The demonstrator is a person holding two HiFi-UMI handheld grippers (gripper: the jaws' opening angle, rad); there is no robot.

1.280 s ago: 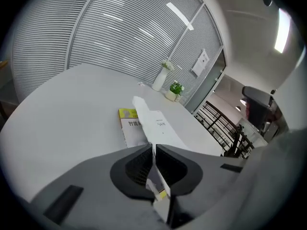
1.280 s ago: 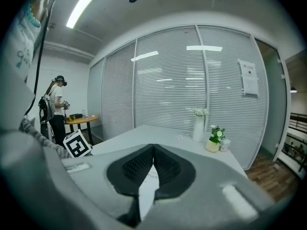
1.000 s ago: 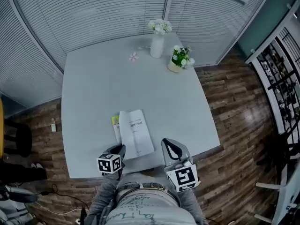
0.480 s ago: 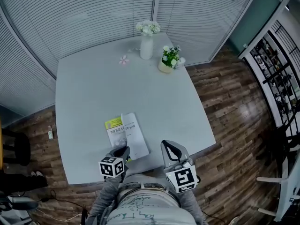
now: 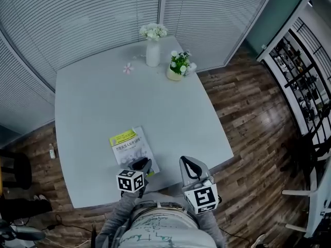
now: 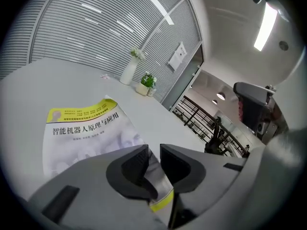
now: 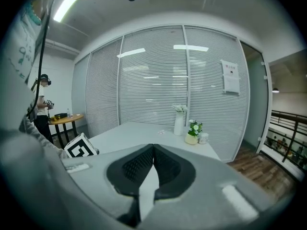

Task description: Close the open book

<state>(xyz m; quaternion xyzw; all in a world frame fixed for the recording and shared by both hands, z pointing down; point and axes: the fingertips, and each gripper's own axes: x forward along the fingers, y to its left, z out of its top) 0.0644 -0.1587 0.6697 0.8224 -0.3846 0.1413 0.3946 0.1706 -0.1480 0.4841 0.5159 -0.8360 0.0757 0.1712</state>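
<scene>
The book (image 5: 131,147) lies closed on the white table (image 5: 103,97) near its front edge, its cover with a yellow band facing up; the left gripper view shows the same book (image 6: 81,131) from low down. My left gripper (image 5: 141,165) sits at the book's near right corner. Its jaws are opening, and in the left gripper view the left gripper (image 6: 153,151) shows a narrow gap with the book's corner visible behind it; the pads do not press on it. My right gripper (image 5: 187,163) hovers at the table's front edge, and in its own view the right gripper (image 7: 153,147) is shut on nothing.
A white vase of flowers (image 5: 152,49), a small potted plant (image 5: 178,66) and a pink flower (image 5: 127,68) stand at the table's far side. Blinds close off the back. Wooden floor (image 5: 248,118) lies to the right. A person stands by a far side table (image 7: 61,120).
The book's raised white pages have come down and its yellow-banded cover now lies flat on top. My left gripper has moved right along the front edge and its jaws have parted.
</scene>
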